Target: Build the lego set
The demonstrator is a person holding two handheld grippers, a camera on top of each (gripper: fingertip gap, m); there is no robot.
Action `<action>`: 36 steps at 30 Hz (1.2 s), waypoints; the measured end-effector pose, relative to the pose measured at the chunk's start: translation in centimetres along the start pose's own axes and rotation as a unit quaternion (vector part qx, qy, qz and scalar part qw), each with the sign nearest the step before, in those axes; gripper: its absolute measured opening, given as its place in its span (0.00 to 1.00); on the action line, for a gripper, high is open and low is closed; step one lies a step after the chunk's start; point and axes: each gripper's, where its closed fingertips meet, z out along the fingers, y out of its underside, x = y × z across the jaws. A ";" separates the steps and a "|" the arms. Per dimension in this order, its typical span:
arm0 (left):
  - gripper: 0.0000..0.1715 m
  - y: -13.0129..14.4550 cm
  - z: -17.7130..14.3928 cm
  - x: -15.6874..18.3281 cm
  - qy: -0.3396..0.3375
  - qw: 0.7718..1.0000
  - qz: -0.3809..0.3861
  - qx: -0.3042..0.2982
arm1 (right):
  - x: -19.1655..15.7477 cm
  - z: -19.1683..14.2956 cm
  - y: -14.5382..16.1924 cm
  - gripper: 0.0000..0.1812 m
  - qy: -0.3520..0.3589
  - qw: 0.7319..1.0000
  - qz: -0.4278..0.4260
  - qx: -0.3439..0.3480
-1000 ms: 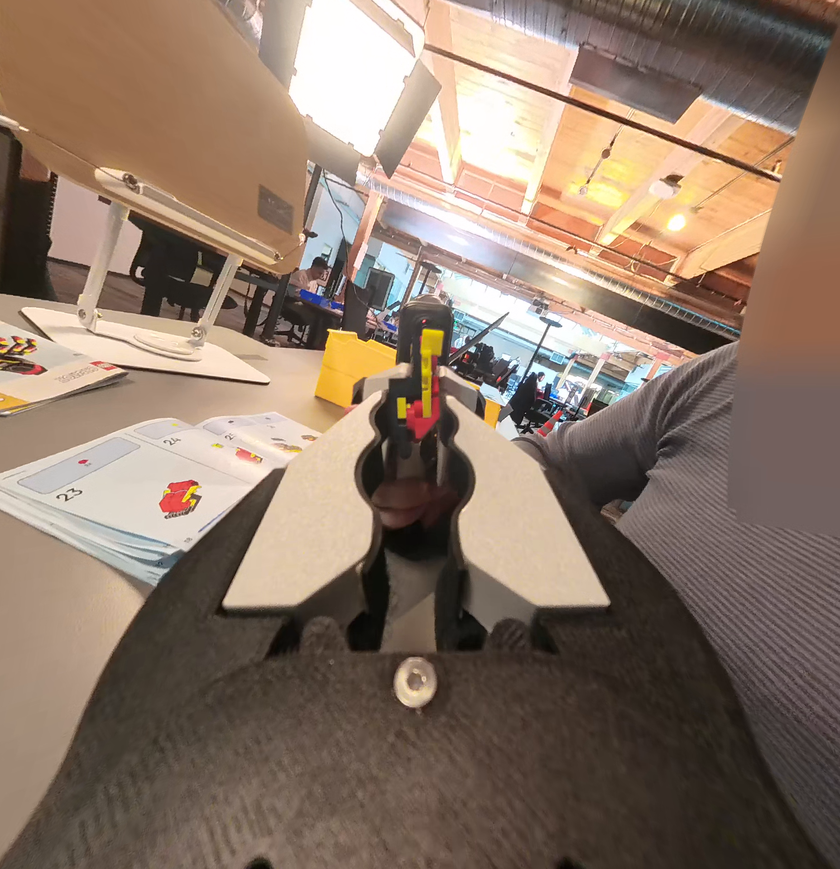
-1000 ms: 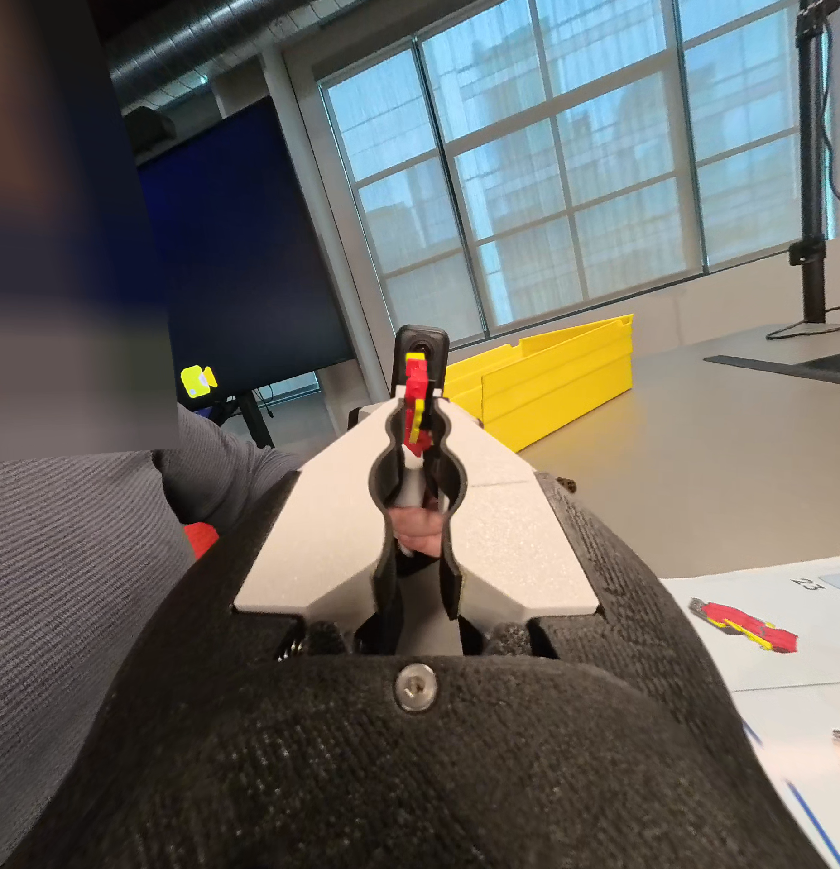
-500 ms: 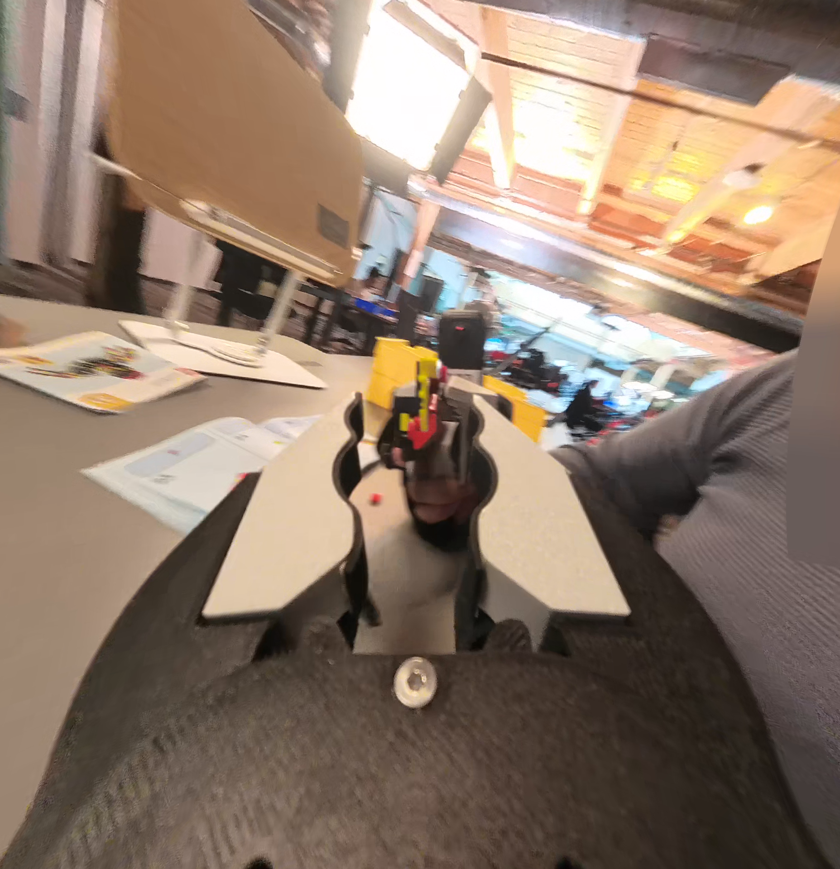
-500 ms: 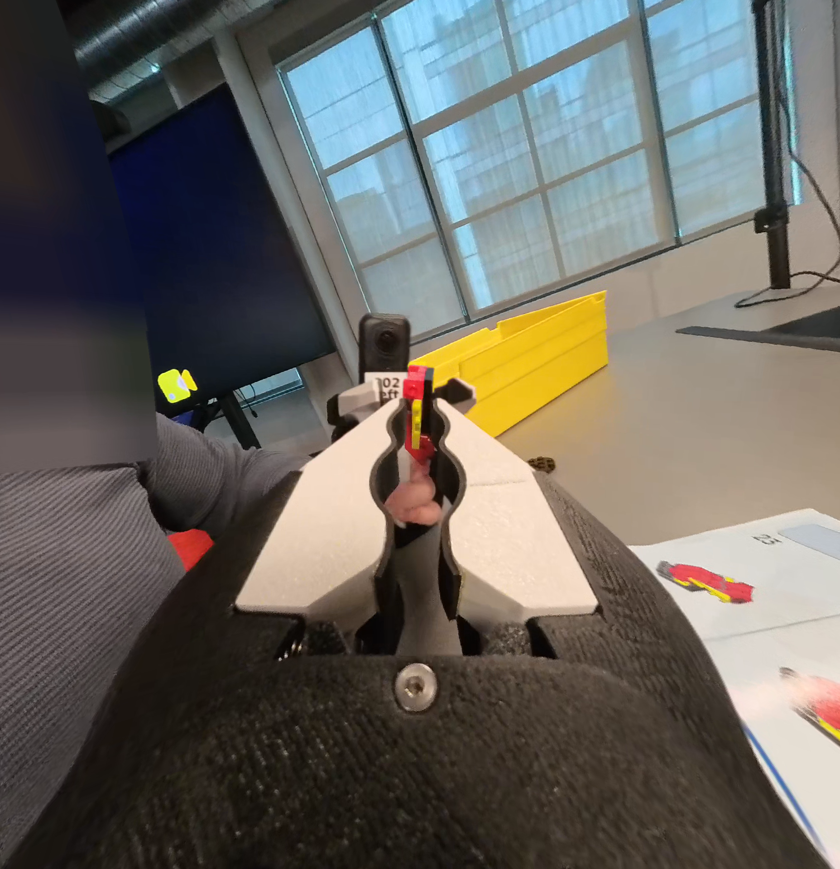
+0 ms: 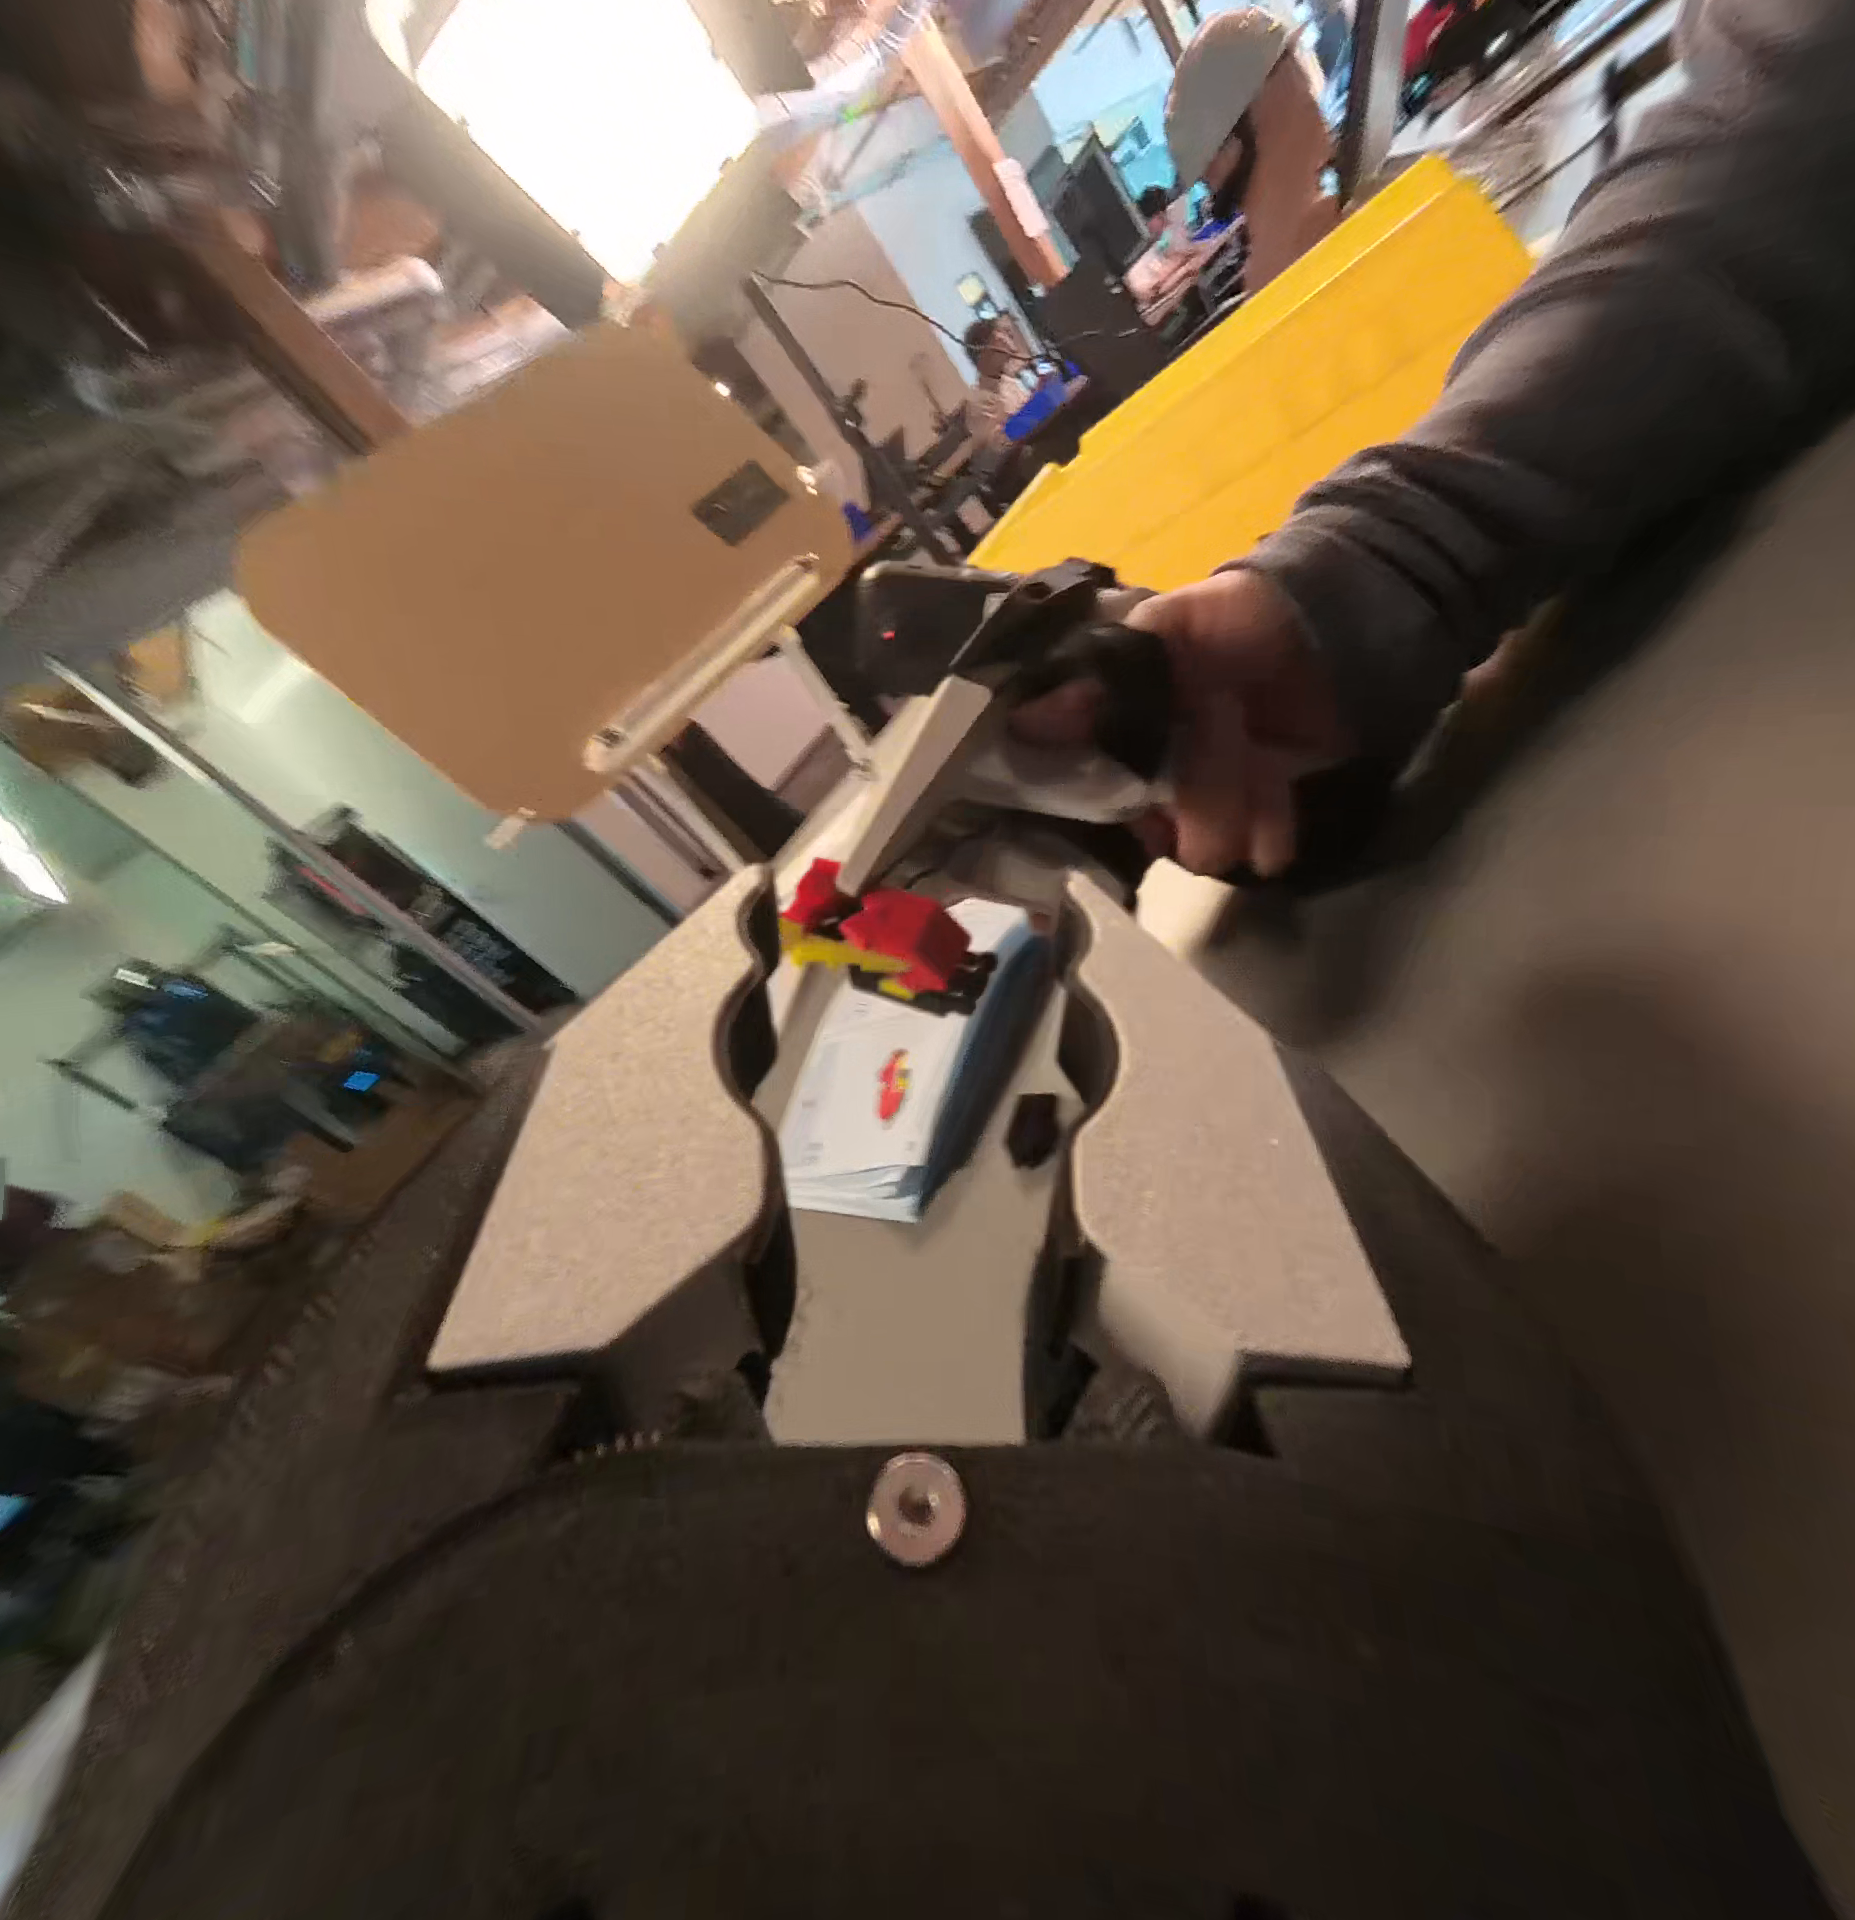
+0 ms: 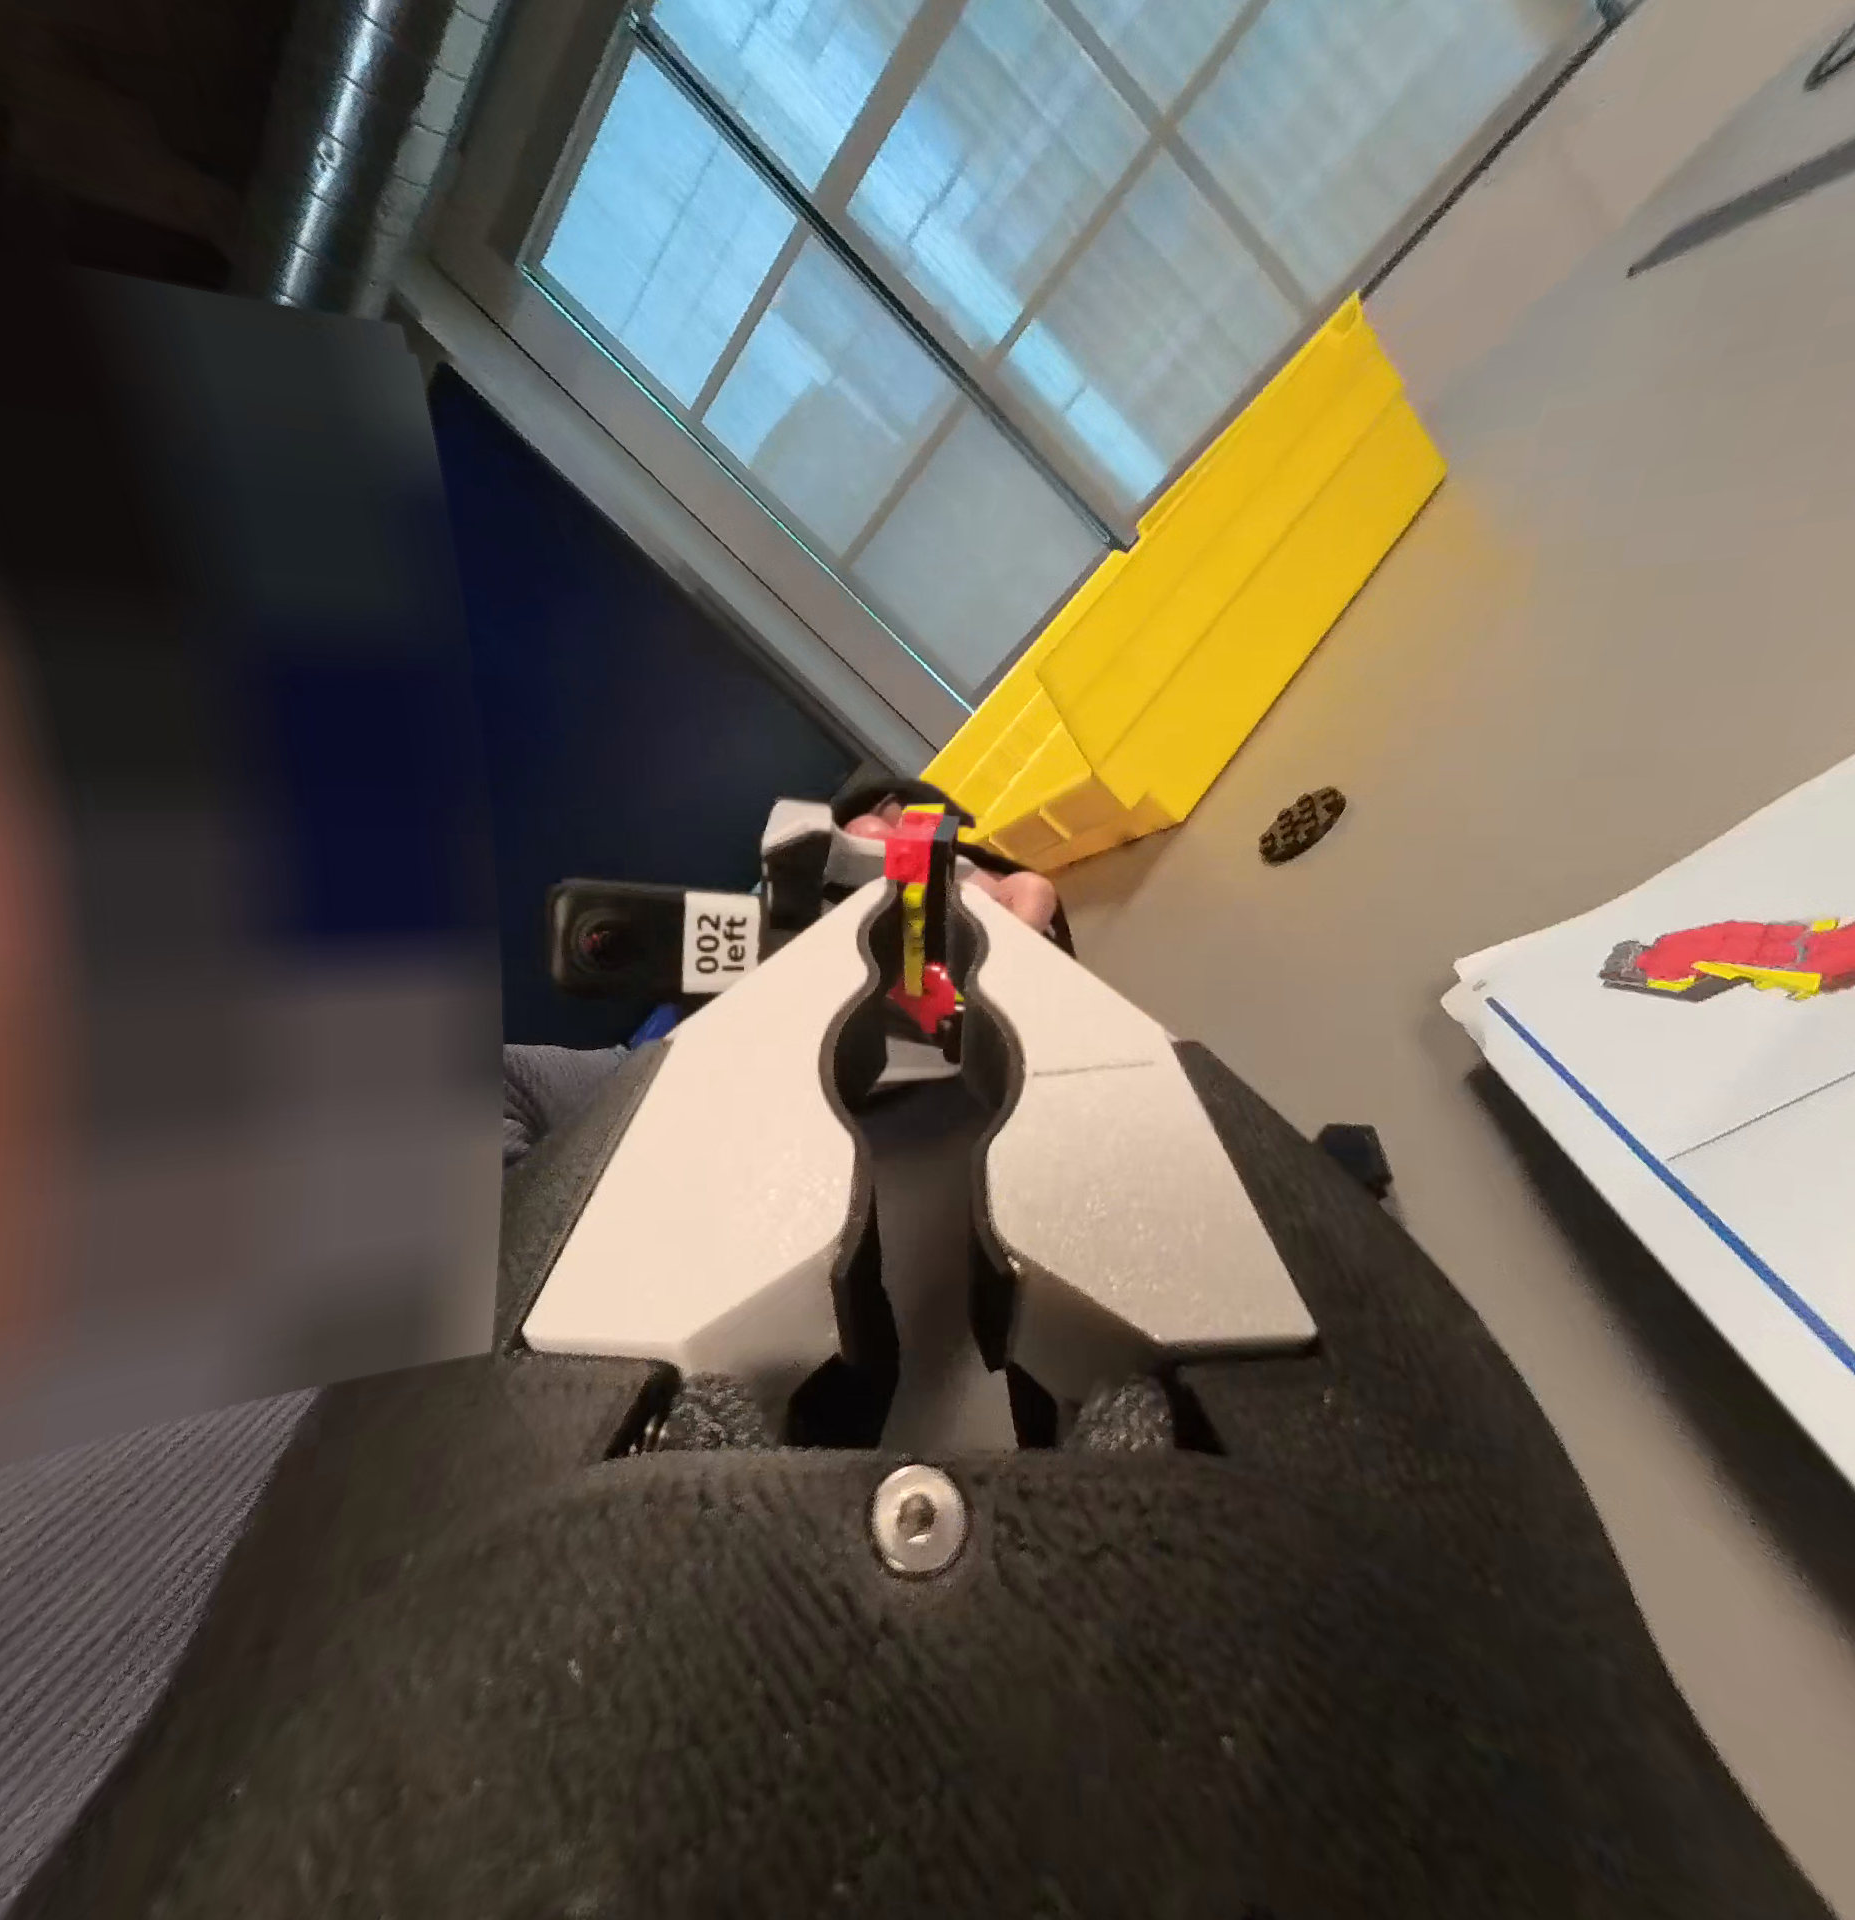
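Plainly, labelled left gripper cam.

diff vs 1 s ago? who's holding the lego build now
The left gripper has opened and let go of the red and yellow lego build, then backed off and rolled; its view now shows the build from the side. The right gripper stays shut on the build, also rolled. Instruction booklet and yellow bins unchanged on the table.
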 end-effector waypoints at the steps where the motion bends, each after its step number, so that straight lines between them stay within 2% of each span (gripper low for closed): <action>1: 0.31 0.1 0.0 0.0 0.004 1.000 -0.015 0.001 | 0.1 0.0 0.1 0.03 0.001 1.000 0.005 -0.007; 6: 0.31 0.0 -0.7 -2.2 -0.029 0.997 -0.072 0.020 | 0.3 0.0 1.0 0.03 0.010 0.997 0.028 -0.067; 10: 0.29 -0.3 -1.5 -4.2 -0.068 0.989 -0.120 0.047 | 0.7 -0.6 2.8 0.03 0.058 0.978 -0.035 -0.195; 15: 0.26 1.5 -1.9 -6.2 -0.116 0.979 -0.166 0.023 | 0.7 -2.9 4.4 0.03 0.116 0.918 -0.150 -0.348; 18: 0.25 2.2 -1.4 -5.8 -0.112 0.979 -0.170 0.006 | 0.7 -4.8 5.4 0.03 0.148 0.876 -0.175 -0.424; 22: 0.24 2.2 -0.9 -4.8 -0.096 0.984 -0.151 -0.004 | 1.0 -7.1 6.1 0.03 0.196 0.822 -0.207 -0.494; 25: 0.24 2.2 -0.6 -4.3 -0.086 0.986 -0.140 -0.011 | 1.0 -8.3 6.5 0.03 0.221 0.784 -0.234 -0.531; 31: 0.24 2.6 -0.4 -4.0 -0.076 0.987 -0.143 -0.019 | 1.0 -8.9 7.6 0.03 0.244 0.732 -0.276 -0.573; 33: 0.23 2.7 -0.3 -3.9 -0.074 0.986 -0.145 -0.021 | 1.0 -9.1 8.0 0.03 0.243 0.719 -0.285 -0.585; 36: 0.23 2.7 -0.3 -3.8 -0.069 0.987 -0.145 -0.024 | 1.1 -9.2 8.6 0.03 0.239 0.714 -0.283 -0.595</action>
